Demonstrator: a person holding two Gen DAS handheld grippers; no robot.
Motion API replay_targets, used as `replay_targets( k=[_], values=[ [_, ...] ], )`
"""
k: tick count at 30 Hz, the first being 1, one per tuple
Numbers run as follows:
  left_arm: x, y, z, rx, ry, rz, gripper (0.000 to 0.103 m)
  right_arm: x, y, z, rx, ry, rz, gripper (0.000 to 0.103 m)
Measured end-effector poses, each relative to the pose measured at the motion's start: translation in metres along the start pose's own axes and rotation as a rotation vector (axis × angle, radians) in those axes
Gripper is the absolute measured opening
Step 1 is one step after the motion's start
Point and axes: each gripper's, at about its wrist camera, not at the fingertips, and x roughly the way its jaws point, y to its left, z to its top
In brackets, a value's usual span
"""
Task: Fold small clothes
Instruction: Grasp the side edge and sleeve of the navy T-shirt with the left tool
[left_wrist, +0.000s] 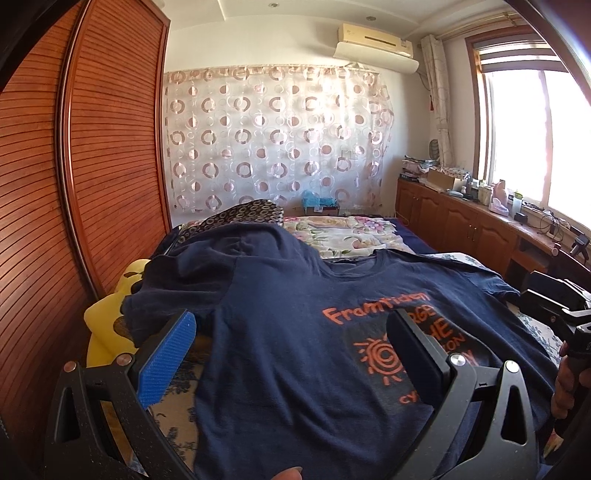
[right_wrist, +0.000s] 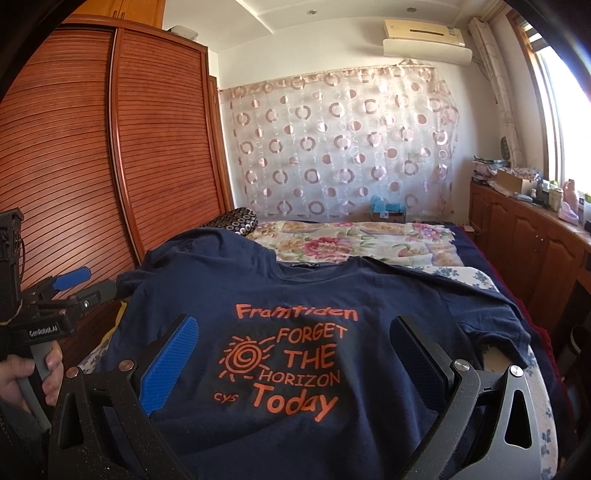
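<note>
A navy T-shirt (left_wrist: 280, 332) with orange print lies face up on the bed, collar at the far side; it also shows in the right wrist view (right_wrist: 295, 295). Its left sleeve (left_wrist: 221, 251) is humped up over something at the far left. My left gripper (left_wrist: 291, 332) is open and hovers over the shirt's left half, holding nothing. My right gripper (right_wrist: 295, 343) is open above the printed chest, empty. The left gripper also shows at the left edge of the right wrist view (right_wrist: 77, 284).
A wooden slatted wardrobe (left_wrist: 74, 166) stands close along the bed's left side. A floral quilt (right_wrist: 351, 240) covers the far bed. A yellow plush toy (left_wrist: 107, 321) lies left of the shirt. Low wooden cabinets (right_wrist: 535, 251) with clutter run under the window at right.
</note>
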Motion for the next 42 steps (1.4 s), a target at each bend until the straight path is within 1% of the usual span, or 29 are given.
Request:
replay_targets(
  k=[5,11,14,18,20,22,23,25,26,31,34,36,37,39,42],
  values=[
    [0.008,0.024,0.003,0.026,0.028,0.002,0.103,0.02,0.001,0.004,-0.026,0.052,0.062,0.103],
    [0.016,0.059,0.011,0.018,0.055,0.013,0.103,0.039,-0.004,0.007,-0.035,0.115,0.124,0.1],
    [0.024,0.074,0.015,0.019,0.078,0.013,0.103,0.043,-0.011,0.011,-0.042,0.131,0.133,0.099],
    [0.041,0.095,0.021,-0.007,0.12,-0.004,0.103,0.055,-0.02,0.021,-0.056,0.153,0.153,0.099],
    [0.05,0.107,0.024,-0.037,0.143,-0.021,0.103,0.06,-0.019,0.025,-0.064,0.157,0.157,0.099],
    [0.06,0.118,0.026,-0.059,0.163,-0.039,0.096,0.064,-0.023,0.029,-0.068,0.162,0.163,0.099],
    [0.063,0.122,0.027,-0.07,0.175,-0.045,0.094,0.068,-0.017,0.028,-0.072,0.158,0.164,0.099],
    [0.071,0.134,0.026,-0.107,0.205,-0.064,0.084,0.07,-0.016,0.029,-0.071,0.159,0.171,0.099],
    [0.074,0.139,0.025,-0.129,0.218,-0.08,0.082,0.071,-0.012,0.028,-0.071,0.157,0.174,0.099],
    [0.079,0.164,0.002,-0.244,0.271,-0.105,0.069,0.073,-0.009,0.023,-0.064,0.165,0.183,0.099],
    [0.078,0.166,-0.008,-0.238,0.288,-0.1,0.068,0.075,-0.009,0.023,-0.054,0.171,0.183,0.099],
    [0.081,0.164,-0.014,-0.235,0.303,-0.11,0.067,0.077,-0.007,0.022,-0.049,0.172,0.184,0.099],
    [0.082,0.163,-0.016,-0.233,0.306,-0.115,0.065,0.079,-0.006,0.023,-0.048,0.174,0.183,0.099],
    [0.089,0.163,-0.017,-0.23,0.311,-0.121,0.061,0.08,-0.006,0.022,-0.048,0.178,0.183,0.099],
    [0.095,0.166,-0.017,-0.23,0.307,-0.104,0.061,0.079,-0.002,0.022,-0.05,0.182,0.181,0.099]
  ],
)
